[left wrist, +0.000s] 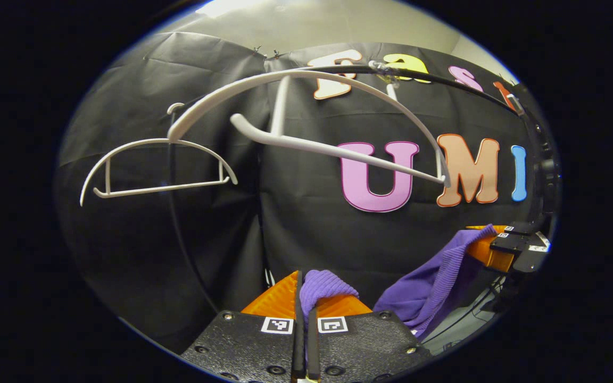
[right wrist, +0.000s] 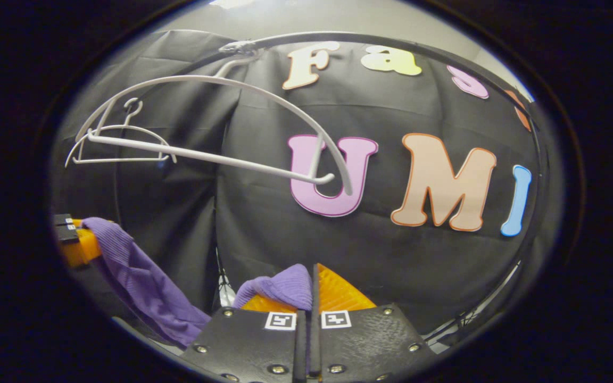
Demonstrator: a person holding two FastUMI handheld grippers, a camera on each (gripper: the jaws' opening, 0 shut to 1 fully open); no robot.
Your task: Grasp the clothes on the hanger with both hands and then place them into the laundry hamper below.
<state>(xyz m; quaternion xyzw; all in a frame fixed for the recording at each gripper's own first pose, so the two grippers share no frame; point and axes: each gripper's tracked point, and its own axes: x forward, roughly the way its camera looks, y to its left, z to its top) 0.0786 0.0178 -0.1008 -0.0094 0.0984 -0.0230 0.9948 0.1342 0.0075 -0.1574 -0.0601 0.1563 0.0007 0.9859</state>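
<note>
Both the left gripper (left wrist: 306, 298) and right gripper (right wrist: 311, 290) are clamped on the purple garment (left wrist: 429, 287), slung between them below the bare white hanger (left wrist: 306, 106), its lower part cut off.

Purple garment (left wrist: 423, 298): lower part cut off at left gripper view's bottom edge, a fold hidden between left gripper (left wrist: 306, 298) fingers. Far right gripper (left wrist: 516, 247) partly cut at right edge. Rail (right wrist: 391, 42) ends cut off.
</note>
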